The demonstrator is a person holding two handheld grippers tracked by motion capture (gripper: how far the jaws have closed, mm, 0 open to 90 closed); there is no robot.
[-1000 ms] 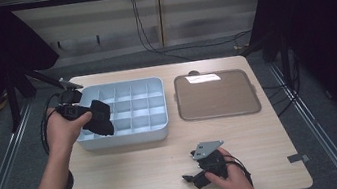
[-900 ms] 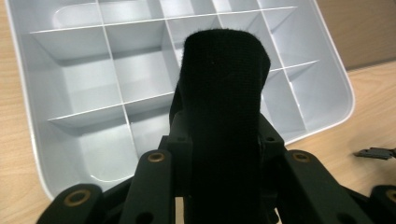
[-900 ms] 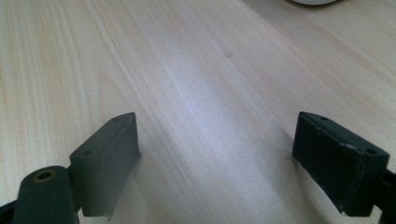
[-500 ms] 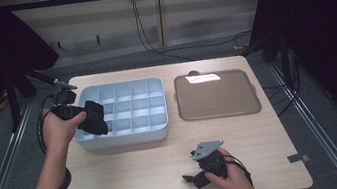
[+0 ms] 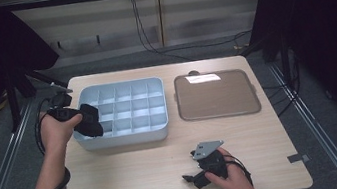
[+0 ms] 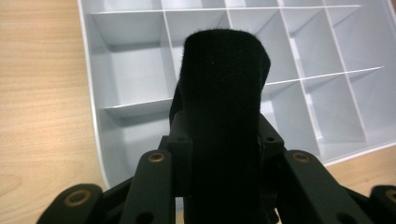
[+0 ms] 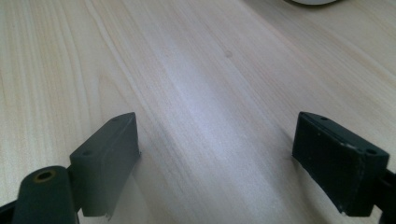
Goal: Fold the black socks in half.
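Observation:
A black rolled cloth [image 5: 89, 121] is pinched in my left gripper [image 5: 79, 119], which is shut on it over the near-left corner of the pale grey compartment box [image 5: 122, 139]. In the left gripper view the cloth [image 6: 222, 84] stands up between the jaws of the gripper [image 6: 222, 144], above the box's bare compartments [image 6: 130, 74]. My right gripper [image 5: 194, 177] rests low on the wooden table near its front edge. Its jaws stand wide apart in the right gripper view [image 7: 217, 154], with nothing between them.
A flat brown tray [image 5: 217, 95] with a grey rim lies to the right of the box. Cables trail from both grippers. A small tape mark [image 5: 298, 158] sits at the table's front right corner.
My left gripper has drifted a little to the left and nearer with the cloth in it. The right gripper has stayed put.

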